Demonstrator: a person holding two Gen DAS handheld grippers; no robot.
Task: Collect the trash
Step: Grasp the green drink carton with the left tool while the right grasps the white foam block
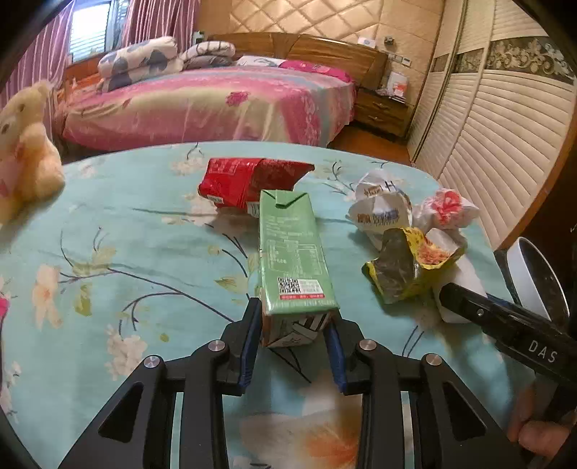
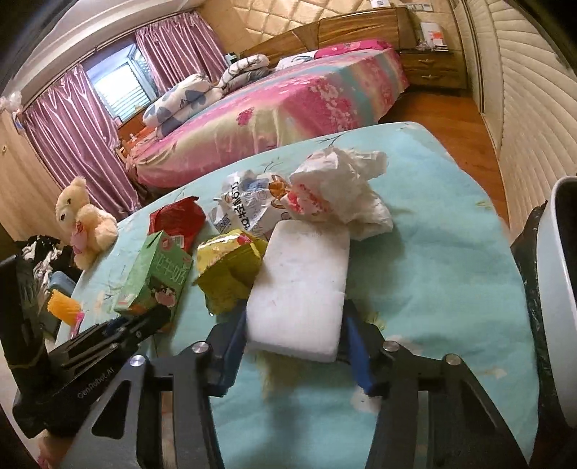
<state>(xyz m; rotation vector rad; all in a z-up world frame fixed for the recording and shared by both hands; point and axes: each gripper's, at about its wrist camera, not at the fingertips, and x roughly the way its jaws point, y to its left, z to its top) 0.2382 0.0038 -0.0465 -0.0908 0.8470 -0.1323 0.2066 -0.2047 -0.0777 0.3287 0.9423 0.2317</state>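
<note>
Warm dim daylight from window, fisheye-bent dark edges, soft focus

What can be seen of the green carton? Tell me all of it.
The green carton is a tall rectangular drink box of printed card, lying on its side on the floral blue cloth. Its upward face carries small print, a QR code and a red strip; another side shows strawberry art. The folded top points away toward the red snack bag. The left claw has its blue pads against the near end.
</note>
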